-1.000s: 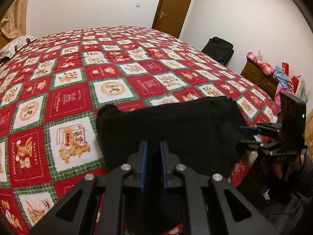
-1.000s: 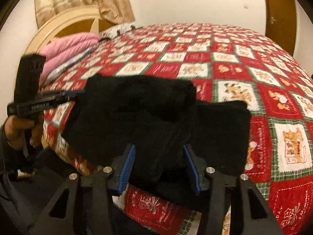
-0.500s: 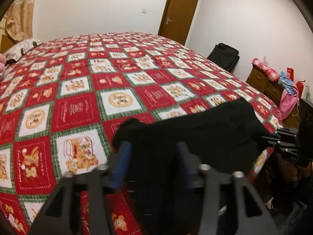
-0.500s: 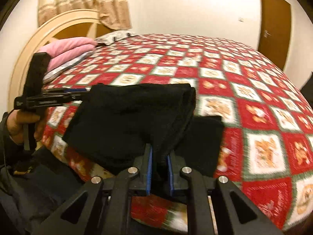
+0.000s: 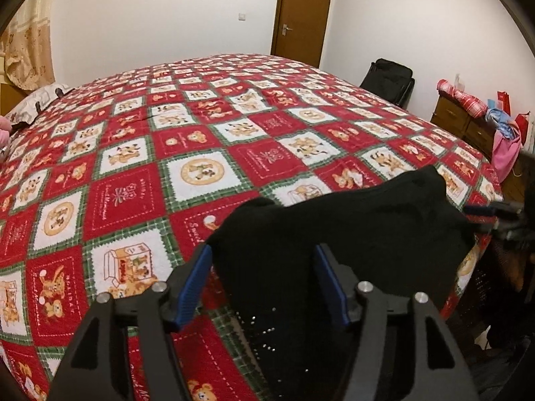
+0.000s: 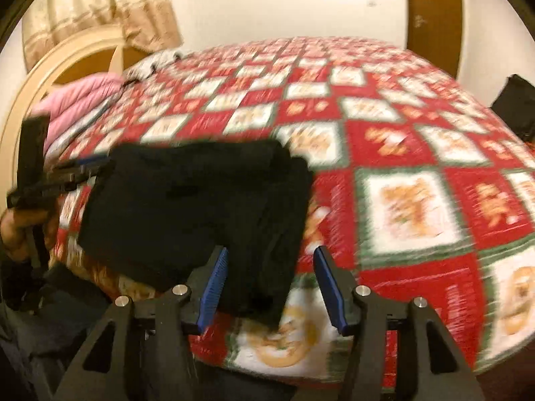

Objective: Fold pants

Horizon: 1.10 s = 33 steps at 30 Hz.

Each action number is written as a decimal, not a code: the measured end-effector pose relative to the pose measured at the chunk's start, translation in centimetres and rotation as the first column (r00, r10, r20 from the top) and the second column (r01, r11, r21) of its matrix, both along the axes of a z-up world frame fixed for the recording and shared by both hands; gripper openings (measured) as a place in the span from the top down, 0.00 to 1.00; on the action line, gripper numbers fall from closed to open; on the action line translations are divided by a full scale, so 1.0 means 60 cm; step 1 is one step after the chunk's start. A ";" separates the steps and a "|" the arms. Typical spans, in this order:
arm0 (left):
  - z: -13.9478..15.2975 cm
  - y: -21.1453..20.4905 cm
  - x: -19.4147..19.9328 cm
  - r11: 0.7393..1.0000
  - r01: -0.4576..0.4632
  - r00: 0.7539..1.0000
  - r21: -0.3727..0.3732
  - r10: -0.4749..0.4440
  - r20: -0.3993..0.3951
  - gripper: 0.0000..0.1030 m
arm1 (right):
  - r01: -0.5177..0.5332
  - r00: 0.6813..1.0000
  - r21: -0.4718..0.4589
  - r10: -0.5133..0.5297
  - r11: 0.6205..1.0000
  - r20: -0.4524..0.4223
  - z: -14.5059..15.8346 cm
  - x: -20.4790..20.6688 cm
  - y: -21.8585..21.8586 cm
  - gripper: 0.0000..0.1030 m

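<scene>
Now my black pants [image 5: 351,244] lie folded near the edge of the bed [image 5: 200,140], where I can reach them.
Both jaws have just been opening: my left hand-held gripper [image 5: 264,284] and right hand-held gripper [image 6: 271,284] stand wide around the cloth, not pinching. A second ago the left one was pinching it.

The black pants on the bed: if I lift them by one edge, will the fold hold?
Probably not. The pants look like soft, thick cloth that drapes over the edge of the bed, so they would likely sag and unfold. Pushed, they would probably bunch rather than slide.
</scene>
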State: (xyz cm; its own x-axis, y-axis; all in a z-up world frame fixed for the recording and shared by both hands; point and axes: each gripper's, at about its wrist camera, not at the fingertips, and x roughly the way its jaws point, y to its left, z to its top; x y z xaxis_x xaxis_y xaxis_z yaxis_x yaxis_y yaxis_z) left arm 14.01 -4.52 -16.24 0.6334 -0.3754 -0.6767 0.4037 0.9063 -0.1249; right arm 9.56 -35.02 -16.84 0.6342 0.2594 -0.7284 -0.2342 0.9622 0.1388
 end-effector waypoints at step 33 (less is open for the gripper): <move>-0.005 -0.011 -0.028 0.997 0.008 1.000 0.074 -0.006 -0.027 0.28 | -0.291 0.956 -0.050 0.292 0.955 0.007 -0.027 -0.004 0.129 0.46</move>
State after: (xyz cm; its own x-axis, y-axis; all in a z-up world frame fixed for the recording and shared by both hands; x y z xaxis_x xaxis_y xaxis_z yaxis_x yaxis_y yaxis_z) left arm 12.30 -5.15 -16.52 0.6125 -0.3276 -0.7194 0.4074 0.9107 -0.0678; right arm 9.33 -27.29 -18.47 0.5466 0.3994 -0.7360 -0.5070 0.8574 0.0887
